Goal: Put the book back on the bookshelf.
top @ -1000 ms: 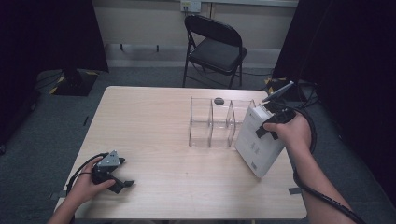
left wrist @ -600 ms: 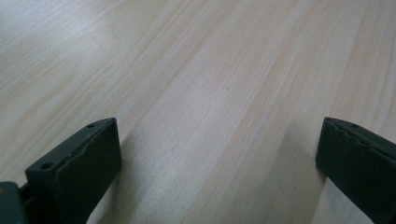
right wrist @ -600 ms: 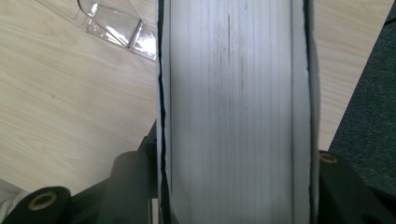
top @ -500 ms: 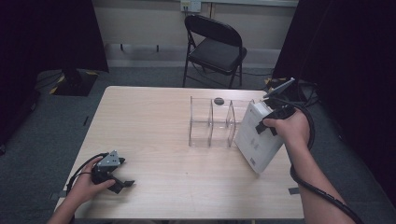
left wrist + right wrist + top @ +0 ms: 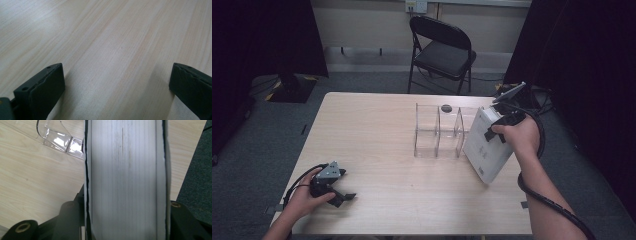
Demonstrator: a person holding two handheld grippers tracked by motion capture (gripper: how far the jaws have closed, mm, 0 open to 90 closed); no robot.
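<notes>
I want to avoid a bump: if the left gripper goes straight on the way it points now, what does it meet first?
Probably nothing: the left gripper, jaws open, points along the bare table, and its own view shows no object ahead. Depth is unclear.

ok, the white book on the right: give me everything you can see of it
The book is thick, with white covers that carry small dark print and a pale page block marked by faint dark streaks. It is tilted, its lower corner at the table near the right edge, beside the clear rack. The right gripper is shut on it, jaws on both covers.
</notes>
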